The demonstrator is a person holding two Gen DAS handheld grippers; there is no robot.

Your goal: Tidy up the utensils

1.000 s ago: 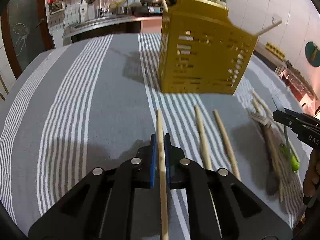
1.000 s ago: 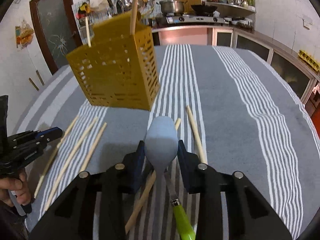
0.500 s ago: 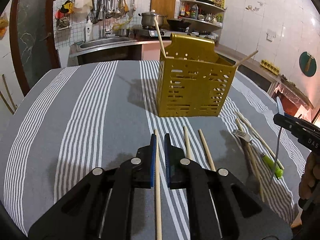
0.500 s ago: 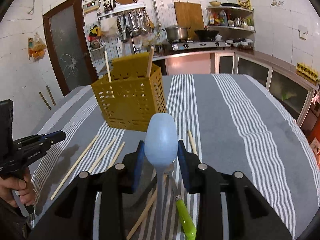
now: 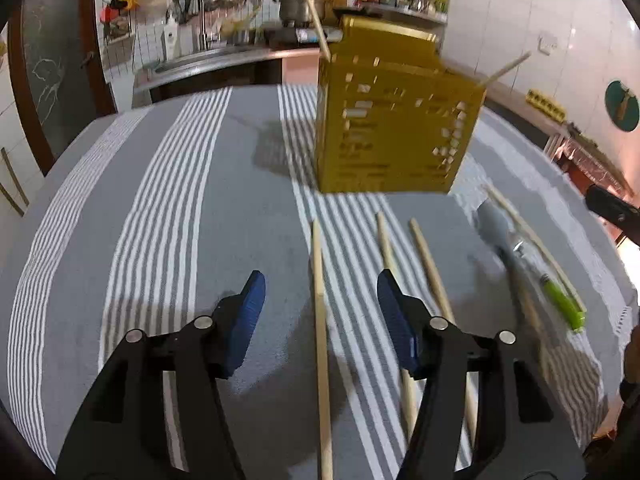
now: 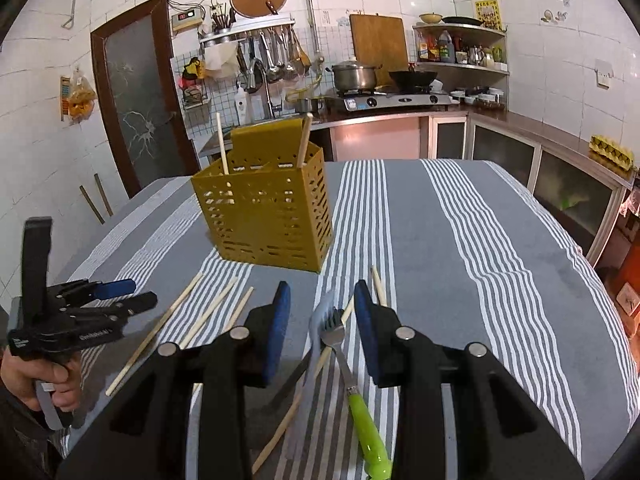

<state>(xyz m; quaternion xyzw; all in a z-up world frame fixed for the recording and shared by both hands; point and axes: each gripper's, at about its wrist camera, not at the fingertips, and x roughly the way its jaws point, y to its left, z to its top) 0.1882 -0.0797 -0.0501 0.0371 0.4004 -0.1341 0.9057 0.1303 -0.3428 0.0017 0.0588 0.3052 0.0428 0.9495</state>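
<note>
I see the mustard-yellow perforated plastic utensil holder (image 6: 266,216) standing upright on the grey tablecloth with white stripes (image 6: 460,248), with a taller back panel and a divider that splits it into compartments. Two pale wooden chopsticks (image 6: 222,145) stand in it, one near its left end, the other leaning at the right corner; I cannot tell which compartment each sits in. My left gripper (image 5: 320,300) has its blue-padded jaws opening, wide apart, and a long wooden chopstick (image 5: 321,332) lies on the cloth between them, touching neither pad. Two more loose chopsticks (image 5: 430,272) lie just beside its right jaw. My right gripper (image 6: 322,318) has its jaws parted. A pale blue plastic spoon (image 6: 320,320) and a metal fork with a lime-green handle (image 6: 352,384) sit between the pads in the right wrist view, and I see no pad pressing on either. From the left wrist view the spoon looks blurred, so I cannot tell whether it rests flat on the cloth. Another chopstick passes under the fork, and one more lies just past the right pad, all in front of the holder. A hand (image 6: 48,380) grips the left tool's handle.
</note>
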